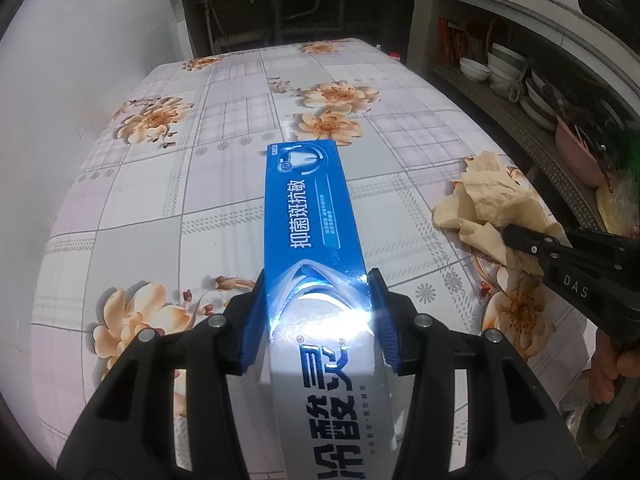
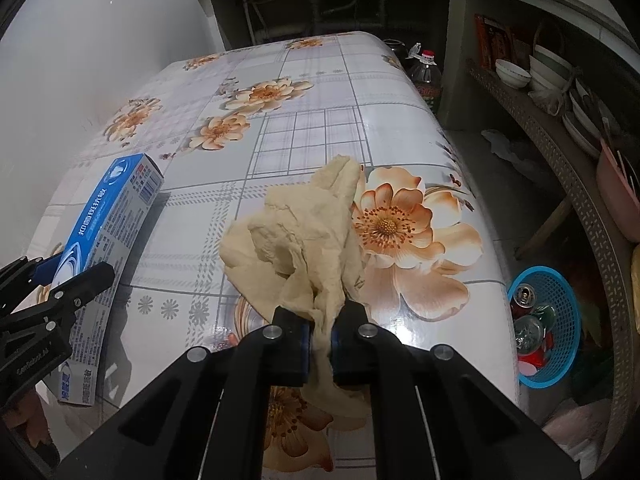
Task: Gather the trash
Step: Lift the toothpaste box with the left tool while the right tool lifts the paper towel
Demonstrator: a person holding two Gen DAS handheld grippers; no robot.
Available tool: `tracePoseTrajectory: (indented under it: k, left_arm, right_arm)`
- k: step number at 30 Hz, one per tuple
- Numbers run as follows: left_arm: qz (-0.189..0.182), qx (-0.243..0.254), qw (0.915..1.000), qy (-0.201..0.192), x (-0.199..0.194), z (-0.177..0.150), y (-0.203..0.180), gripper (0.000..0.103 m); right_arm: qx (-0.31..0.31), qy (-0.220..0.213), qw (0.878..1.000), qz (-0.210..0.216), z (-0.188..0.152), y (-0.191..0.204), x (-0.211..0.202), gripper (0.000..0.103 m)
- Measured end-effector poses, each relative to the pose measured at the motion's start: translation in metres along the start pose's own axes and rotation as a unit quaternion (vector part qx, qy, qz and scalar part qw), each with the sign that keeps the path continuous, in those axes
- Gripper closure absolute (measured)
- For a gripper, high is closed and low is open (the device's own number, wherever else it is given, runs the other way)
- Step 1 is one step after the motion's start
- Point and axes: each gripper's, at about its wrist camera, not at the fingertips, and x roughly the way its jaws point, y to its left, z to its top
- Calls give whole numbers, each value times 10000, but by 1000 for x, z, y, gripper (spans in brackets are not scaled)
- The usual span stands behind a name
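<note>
Both my grippers hold trash over the flowery table.

My left gripper pinches a blue toothpaste box by its sides — its long way points straight out from me. My right gripper is squeezed tight on a crumpled tan paper towel. The blue basket with cans sits on the floor to my right — nearer my right hand.
</note>
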Motion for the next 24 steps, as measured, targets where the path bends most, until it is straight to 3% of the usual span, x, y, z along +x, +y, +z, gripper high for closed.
tracePoseTrajectory:
  k: [24]
  left_arm:
    - [44,-22,9999,-90,-5,0,-1,58]
  right_arm:
    - [138,-226,9996,84,3,-9,-21,96]
